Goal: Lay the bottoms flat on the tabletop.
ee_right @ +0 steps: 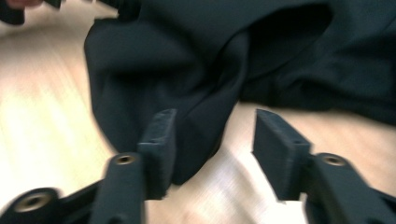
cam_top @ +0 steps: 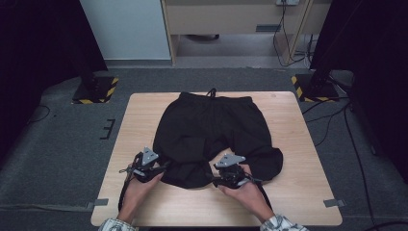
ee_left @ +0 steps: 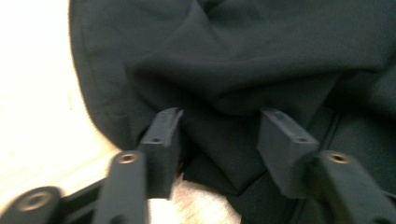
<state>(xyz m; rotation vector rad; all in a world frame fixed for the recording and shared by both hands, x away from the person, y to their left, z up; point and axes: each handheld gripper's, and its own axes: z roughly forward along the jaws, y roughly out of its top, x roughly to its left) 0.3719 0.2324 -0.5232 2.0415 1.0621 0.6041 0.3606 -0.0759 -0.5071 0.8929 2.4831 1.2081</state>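
Black pants (cam_top: 211,130) lie on the wooden table (cam_top: 298,159), waistband at the far side, legs bunched and folded toward the near edge. My left gripper (cam_top: 163,169) sits at the near left corner of the bunched cloth. In the left gripper view its jaws (ee_left: 219,121) stand apart over a fold of the pants (ee_left: 243,60), not pinching it. My right gripper (cam_top: 215,179) is at the near edge of the folded legs. In the right gripper view it (ee_right: 215,123) is open, a hanging fold of the pants (ee_right: 196,107) beside its left jaw and bare wood between the pads.
Bare tabletop lies left, right and in front of the pants, with grey tape marks (cam_top: 334,202) near the front corners. Two stand bases with black-yellow stripes (cam_top: 96,90) (cam_top: 310,89) sit on the carpet behind the table. Cables (cam_top: 337,115) run across the floor at right.
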